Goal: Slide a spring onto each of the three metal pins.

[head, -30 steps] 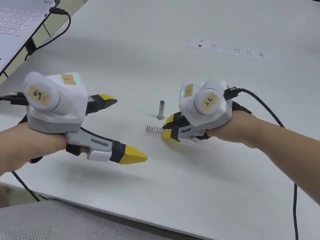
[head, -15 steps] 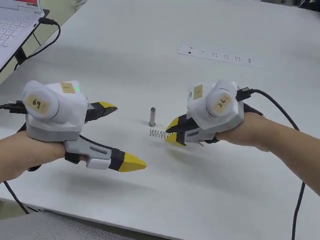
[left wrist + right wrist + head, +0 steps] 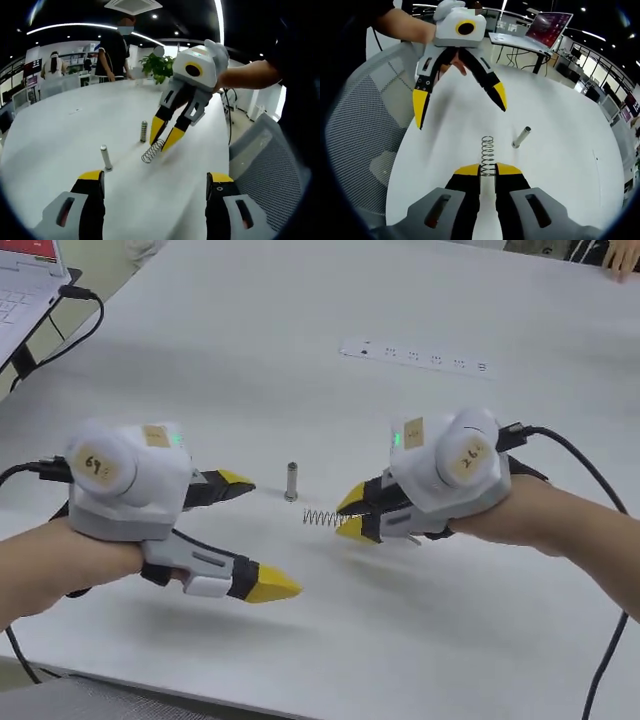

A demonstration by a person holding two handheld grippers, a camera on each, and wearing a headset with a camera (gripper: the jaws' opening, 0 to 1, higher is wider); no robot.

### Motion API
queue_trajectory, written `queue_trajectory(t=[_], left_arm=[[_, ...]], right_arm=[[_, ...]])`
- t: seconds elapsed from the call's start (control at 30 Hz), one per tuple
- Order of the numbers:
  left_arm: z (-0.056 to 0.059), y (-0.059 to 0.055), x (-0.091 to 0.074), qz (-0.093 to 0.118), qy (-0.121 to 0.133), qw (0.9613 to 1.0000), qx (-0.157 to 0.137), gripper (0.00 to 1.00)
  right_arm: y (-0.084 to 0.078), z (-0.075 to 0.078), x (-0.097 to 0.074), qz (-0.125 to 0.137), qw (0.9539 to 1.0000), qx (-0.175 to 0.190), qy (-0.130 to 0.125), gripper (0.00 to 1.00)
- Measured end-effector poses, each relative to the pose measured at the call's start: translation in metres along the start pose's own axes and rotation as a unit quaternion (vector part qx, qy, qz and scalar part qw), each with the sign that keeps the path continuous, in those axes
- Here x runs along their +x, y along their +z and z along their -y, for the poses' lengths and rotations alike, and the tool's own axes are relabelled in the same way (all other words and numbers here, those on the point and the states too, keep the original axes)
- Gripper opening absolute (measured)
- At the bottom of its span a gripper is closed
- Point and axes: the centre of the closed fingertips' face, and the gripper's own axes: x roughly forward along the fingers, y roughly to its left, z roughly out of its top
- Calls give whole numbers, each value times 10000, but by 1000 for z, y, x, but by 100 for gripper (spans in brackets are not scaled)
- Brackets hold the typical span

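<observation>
Your white tabletop [image 3: 250,340] carries a power strip [image 3: 415,356]. Your left gripper [image 3: 272,537] is empty, jaws wide apart. Your right gripper [image 3: 345,518] has its jaws clamped on the spring [image 3: 320,517], near the upright bare pin [image 3: 291,481]. The left gripper view adds a second pin [image 3: 143,131] wearing a spring, and a plant [image 3: 159,66] beyond.

Polished metal on pin [image 3: 291,481], thin bright wire on spring [image 3: 322,517]. Smooth matt white over table [image 3: 230,350]. Matt white plastic, yellow-tipped, on left gripper [image 3: 268,535] and right gripper [image 3: 347,516].
</observation>
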Motion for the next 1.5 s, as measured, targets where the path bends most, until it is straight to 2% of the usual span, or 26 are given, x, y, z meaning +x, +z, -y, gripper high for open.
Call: queue_trajectory(t=[0.13,0.3,0.47,0.63,0.77,0.87,1.13,1.37,1.5], left_arm=[[0,5,4,-27,-63,9999,98,77],[-2,8,8,-96,-121,9998,83,63],[2,15,15,-11,-224,9997,124,57],[6,17,20,-1,-336,9994,68,51],[8,24,23,151,-382,9991,46,40],[7,28,24,244,-394,9989,-11,36],[15,28,29,278,-516,9983,-32,24],[17,31,30,345,-586,9977,-5,18],[20,33,31,375,-649,9972,30,10]], right_arm=[[3,-4,-4,43,10000,-42,18,8],[6,-6,-7,96,9999,-63,10,8],[6,-7,-10,102,9999,-84,-1,8],[7,-9,-14,140,9999,-80,-6,8],[9,-10,-17,188,9998,-44,-2,8],[10,-12,-19,205,9998,-45,-2,8],[15,-15,-22,321,9995,-7,13,8],[15,-16,-24,345,9994,2,32,8],[16,-17,-26,396,9992,34,44,8]])
